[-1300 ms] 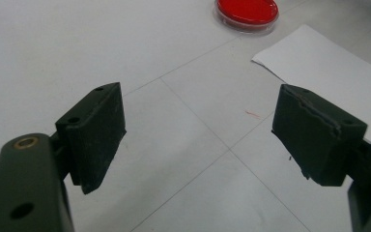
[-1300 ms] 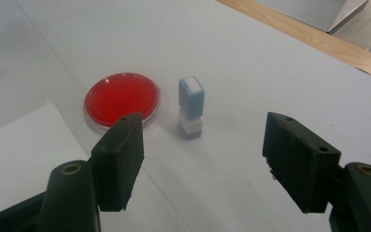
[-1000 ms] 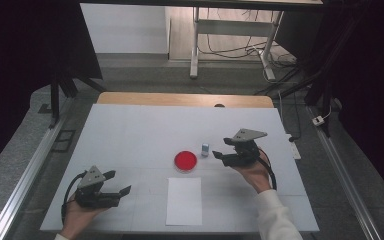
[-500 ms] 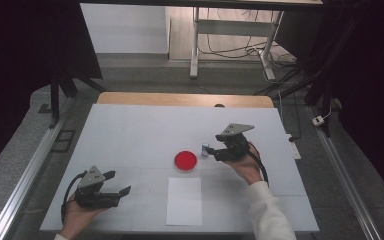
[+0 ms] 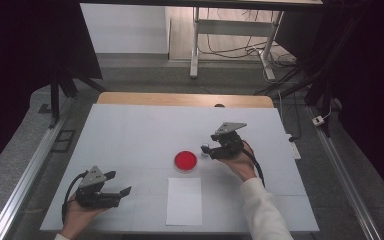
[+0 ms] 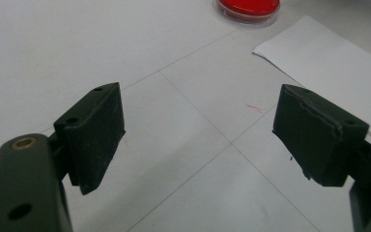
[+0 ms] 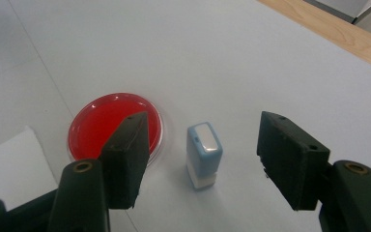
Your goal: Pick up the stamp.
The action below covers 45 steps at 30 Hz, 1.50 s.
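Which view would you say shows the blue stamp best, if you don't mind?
The right gripper view: the stamp stands upright, close and sharp, between the right gripper's open jaws. In the high view it is a tiny speck beside the red dish.

We see the white table (image 5: 130,130) evenly and brightly lit from above in the high view, while the surroundings at far left and right sink into near black, and the picture is soft and grainy. In the right gripper view the red dish (image 7: 107,121) carries a pale glare along its rim, and the blue stamp (image 7: 203,153) casts only a faint shadow. In the left gripper view the near black pads (image 6: 96,133) look slightly blurred.
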Each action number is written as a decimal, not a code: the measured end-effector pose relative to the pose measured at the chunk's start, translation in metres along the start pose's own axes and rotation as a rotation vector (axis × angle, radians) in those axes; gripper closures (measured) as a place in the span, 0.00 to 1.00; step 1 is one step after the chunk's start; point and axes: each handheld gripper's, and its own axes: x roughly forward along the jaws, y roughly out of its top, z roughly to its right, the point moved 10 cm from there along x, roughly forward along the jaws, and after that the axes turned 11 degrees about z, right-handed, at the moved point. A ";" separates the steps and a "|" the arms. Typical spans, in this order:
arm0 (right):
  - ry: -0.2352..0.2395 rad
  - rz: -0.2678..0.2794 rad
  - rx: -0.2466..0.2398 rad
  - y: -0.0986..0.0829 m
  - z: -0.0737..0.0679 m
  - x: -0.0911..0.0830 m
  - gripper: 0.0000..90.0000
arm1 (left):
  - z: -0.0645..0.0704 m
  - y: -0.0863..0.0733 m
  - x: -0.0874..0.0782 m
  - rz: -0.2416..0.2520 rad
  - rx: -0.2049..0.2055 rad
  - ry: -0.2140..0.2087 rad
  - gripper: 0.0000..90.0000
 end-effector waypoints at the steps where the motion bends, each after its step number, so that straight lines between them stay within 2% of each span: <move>1: -0.002 -0.010 -0.005 -0.001 0.000 0.001 0.41 | 0.000 0.000 0.000 -0.001 0.000 0.000 0.20; 7: 0.005 -0.027 -0.017 -0.002 -0.001 0.008 0.44 | -0.001 0.000 0.000 0.001 -0.002 0.002 0.20; 14: 0.004 -0.049 -0.037 -0.008 0.000 0.014 0.56 | -0.001 -0.001 0.000 0.000 -0.001 0.001 0.20; 25: 0.021 -0.075 -0.050 -0.016 0.000 0.018 0.67 | -0.002 -0.001 0.000 -0.002 -0.002 0.004 0.20; 30: 0.035 -0.065 -0.054 -0.017 -0.002 0.019 0.78 | -0.003 -0.002 -0.001 -0.003 0.000 0.006 0.20; 34: 0.037 -0.071 -0.079 -0.017 -0.002 0.019 0.82 | -0.002 -0.001 -0.001 -0.001 -0.001 0.003 0.20; 37: 0.048 -0.071 -0.079 -0.018 -0.002 0.017 0.83 | -0.002 -0.001 -0.001 -0.002 0.000 0.003 0.20; 40: 0.048 -0.055 -0.065 -0.017 -0.002 0.015 0.84 | -0.002 -0.001 -0.001 -0.003 0.000 0.003 0.20; 43: 0.041 -0.010 -0.039 -0.013 -0.001 0.012 0.84 | -0.003 -0.001 -0.001 -0.002 -0.001 0.002 0.20; 45: 0.032 0.007 -0.039 -0.012 -0.002 0.010 0.84 | -0.003 -0.001 -0.001 0.000 -0.001 0.003 0.20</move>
